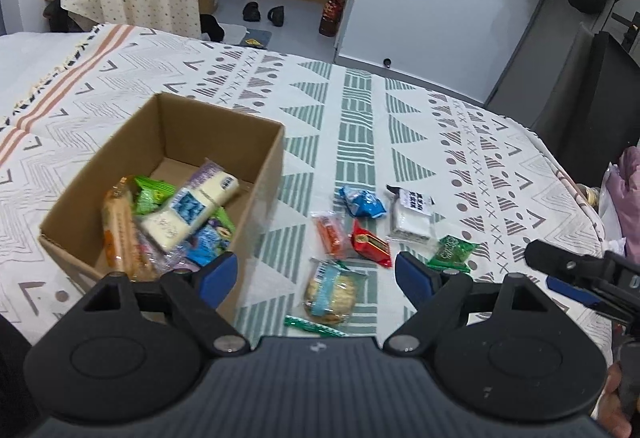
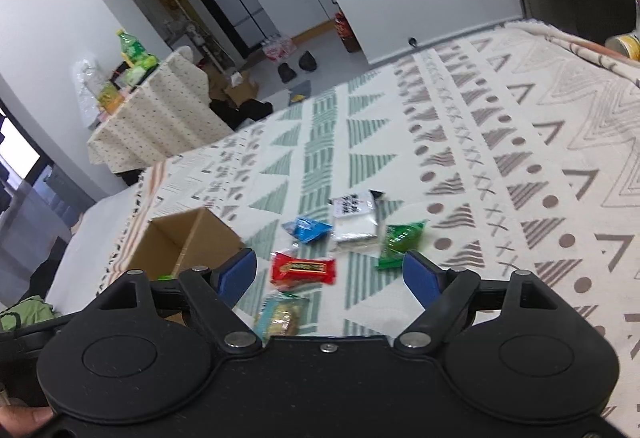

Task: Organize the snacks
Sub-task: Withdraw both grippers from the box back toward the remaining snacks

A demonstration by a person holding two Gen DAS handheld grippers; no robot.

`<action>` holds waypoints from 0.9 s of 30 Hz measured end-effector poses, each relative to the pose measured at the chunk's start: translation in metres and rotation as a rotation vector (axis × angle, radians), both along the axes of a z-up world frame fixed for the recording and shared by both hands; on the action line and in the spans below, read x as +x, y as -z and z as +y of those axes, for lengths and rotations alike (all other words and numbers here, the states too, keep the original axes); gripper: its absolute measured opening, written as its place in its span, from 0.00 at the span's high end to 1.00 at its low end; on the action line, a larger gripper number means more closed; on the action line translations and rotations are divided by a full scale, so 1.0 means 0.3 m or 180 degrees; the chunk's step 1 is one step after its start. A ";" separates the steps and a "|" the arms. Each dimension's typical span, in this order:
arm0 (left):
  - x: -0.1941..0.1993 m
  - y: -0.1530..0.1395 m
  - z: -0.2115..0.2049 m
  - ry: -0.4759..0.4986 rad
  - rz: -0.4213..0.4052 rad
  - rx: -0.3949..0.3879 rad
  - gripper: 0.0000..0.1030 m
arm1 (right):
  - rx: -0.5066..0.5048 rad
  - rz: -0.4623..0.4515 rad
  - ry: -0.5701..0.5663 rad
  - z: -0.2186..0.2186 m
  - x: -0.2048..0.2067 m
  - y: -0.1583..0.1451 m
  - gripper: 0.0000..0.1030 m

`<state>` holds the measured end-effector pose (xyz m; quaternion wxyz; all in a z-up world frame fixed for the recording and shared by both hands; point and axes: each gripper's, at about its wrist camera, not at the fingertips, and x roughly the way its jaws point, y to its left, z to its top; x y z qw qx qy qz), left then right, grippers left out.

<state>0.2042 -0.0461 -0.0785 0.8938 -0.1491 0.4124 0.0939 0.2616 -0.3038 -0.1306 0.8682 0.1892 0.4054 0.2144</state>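
Snacks lie loose on the patterned bedspread [image 1: 360, 109] ahead of both tongs, and more fill the cardboard box [image 1: 264, 173].

Left gripper [image 1: 316, 278] hangs above the cloth with its blue-padded fingers [image 1: 222, 270] spread wide and nothing between them. Directly below the gap rests a round cracker pack [image 1: 330, 292], its long axis running from 12 to 6 o'clock, with a thin green stick packet [image 1: 314, 326] at its 7 o'clock, lying nearly crosswise. At 12 o'clock from the cracker pack sit an orange packet [image 1: 330, 236] and a red packet [image 1: 371, 244], side by side, both angled toward 11 o'clock. Beyond them lie a blue packet [image 1: 362, 201] and a white pack with a black label [image 1: 412, 215]; a green packet [image 1: 452, 248] sits at 4 o'clock of the white pack. The box stands at 10 o'clock of the left gripper, open-topped, holding a long white bar pointing toward 1 o'clock among other wrappers.

Right gripper [image 2: 330, 278] also has its fingers [image 2: 420, 278] wide apart and empty. In its view the red packet [image 2: 303, 269] lies crosswise between the tips, the green packet [image 2: 400, 242] at 1 o'clock.
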 end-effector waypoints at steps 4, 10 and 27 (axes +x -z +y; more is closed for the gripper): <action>0.021 0.023 -0.024 0.0003 0.0004 -0.0048 0.17 | -0.0008 0.0070 0.0074 -0.020 0.012 0.022 0.23; 0.047 0.059 -0.046 0.0023 -0.0009 -0.0044 0.18 | -0.0011 0.0149 0.0122 -0.030 0.031 0.054 0.23; 0.163 0.285 -0.069 0.0130 0.0379 -0.0136 0.22 | -0.0200 0.0424 0.0155 0.001 0.120 0.161 0.25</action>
